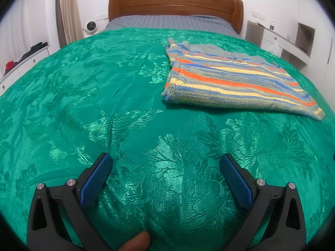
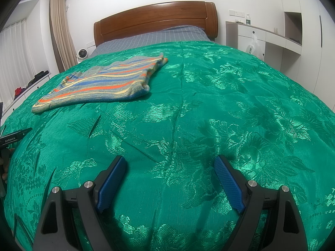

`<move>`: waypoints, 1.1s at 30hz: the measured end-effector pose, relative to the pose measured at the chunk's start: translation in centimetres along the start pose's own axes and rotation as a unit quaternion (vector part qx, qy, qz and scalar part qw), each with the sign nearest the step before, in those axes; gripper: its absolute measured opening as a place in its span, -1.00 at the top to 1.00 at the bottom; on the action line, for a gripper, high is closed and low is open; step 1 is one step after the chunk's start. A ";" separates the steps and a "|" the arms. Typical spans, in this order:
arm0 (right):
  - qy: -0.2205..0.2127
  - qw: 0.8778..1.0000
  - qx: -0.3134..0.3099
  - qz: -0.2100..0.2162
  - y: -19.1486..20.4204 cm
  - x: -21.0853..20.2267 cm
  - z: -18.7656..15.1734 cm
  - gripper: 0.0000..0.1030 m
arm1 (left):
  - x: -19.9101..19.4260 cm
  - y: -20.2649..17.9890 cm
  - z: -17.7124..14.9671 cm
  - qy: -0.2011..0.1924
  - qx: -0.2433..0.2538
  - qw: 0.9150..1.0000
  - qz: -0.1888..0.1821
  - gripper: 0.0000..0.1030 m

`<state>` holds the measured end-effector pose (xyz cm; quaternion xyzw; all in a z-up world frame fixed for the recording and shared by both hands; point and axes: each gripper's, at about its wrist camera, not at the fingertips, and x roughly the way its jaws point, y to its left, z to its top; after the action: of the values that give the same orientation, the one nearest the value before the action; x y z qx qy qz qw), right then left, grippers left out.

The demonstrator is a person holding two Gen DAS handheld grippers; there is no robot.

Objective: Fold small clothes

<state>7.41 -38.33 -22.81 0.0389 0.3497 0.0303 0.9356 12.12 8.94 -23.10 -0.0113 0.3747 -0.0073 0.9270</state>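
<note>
A striped knit garment [image 1: 234,79] in blue, orange, yellow and grey lies folded flat on the green bedspread [image 1: 104,104]. In the left wrist view it is ahead and to the right; in the right wrist view the garment [image 2: 100,85] is ahead and to the left on the bedspread [image 2: 230,104]. My left gripper [image 1: 165,159] is open and empty above bare bedspread, well short of the garment. My right gripper [image 2: 170,161] is open and empty too, also over bare bedspread. The left gripper's body [image 2: 12,139] shows at the left edge of the right wrist view.
A wooden headboard [image 1: 175,2] and grey checked sheet [image 1: 167,22] lie at the far end. A small white fan [image 1: 90,27] stands left of the bed. White cabinets [image 2: 261,35] stand to the right, a low shelf with clothes [image 1: 25,58] to the left.
</note>
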 end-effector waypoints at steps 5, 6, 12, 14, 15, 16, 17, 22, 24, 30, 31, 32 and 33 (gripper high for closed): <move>0.000 1.000 0.000 0.000 0.0 0.0 0.0 -0.67 | 0.0 0.0 0.0 0.000 0.000 1.000 0.000 -0.99; 0.000 1.000 0.000 0.000 0.0 0.0 0.0 -0.67 | 0.0 0.0 0.0 0.000 0.000 1.000 0.000 -0.99; 0.000 1.000 0.000 0.000 0.0 0.0 0.0 -0.67 | 0.0 0.1 0.0 0.000 -0.001 1.000 -0.002 -0.99; 0.000 1.000 0.000 0.000 0.0 0.0 0.0 -0.67 | -0.1 0.1 0.0 0.003 0.000 1.000 -0.001 -0.99; 0.000 1.000 0.000 0.000 0.0 0.0 0.0 -0.67 | -0.2 0.0 0.1 0.007 0.003 1.000 0.001 -0.99; 0.001 1.000 0.000 0.001 0.0 0.0 0.0 -0.67 | -0.5 -0.1 0.1 0.014 0.008 1.000 0.004 -0.99; 0.001 1.000 0.001 0.001 0.0 0.0 0.0 -0.67 | -0.8 -0.3 0.1 0.022 0.013 1.000 0.008 -0.99; 0.018 1.000 0.007 0.007 -0.2 -0.5 0.6 -0.69 | -4.1 -3.3 0.2 0.071 0.035 0.996 -0.038 -0.98; 0.037 0.999 0.009 0.016 -0.3 -0.8 1.3 -0.71 | -5.0 -5.8 0.9 0.072 0.071 0.992 -0.072 -0.98; 0.066 0.994 0.020 0.081 -4.0 -2.2 5.4 -0.71 | -4.2 -19.4 4.5 0.044 0.208 0.962 -0.169 -0.97; 0.069 0.994 0.021 0.086 -4.8 -2.2 6.3 -0.71 | -3.5 -21.4 4.7 0.041 0.227 0.957 -0.176 -0.97; 0.075 0.992 0.028 0.096 -6.0 -1.9 7.6 -0.71 | -2.4 -24.1 5.0 0.034 0.255 0.949 -0.183 -0.92; 0.078 0.991 0.036 0.106 -7.1 -1.5 8.6 -0.71 | -1.7 -25.6 5.0 0.031 0.269 0.945 -0.182 -0.86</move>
<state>12.12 -45.93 -16.04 0.1070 0.4167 0.1200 0.8947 14.21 -16.51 -17.62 0.1710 0.3786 -0.2771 0.8664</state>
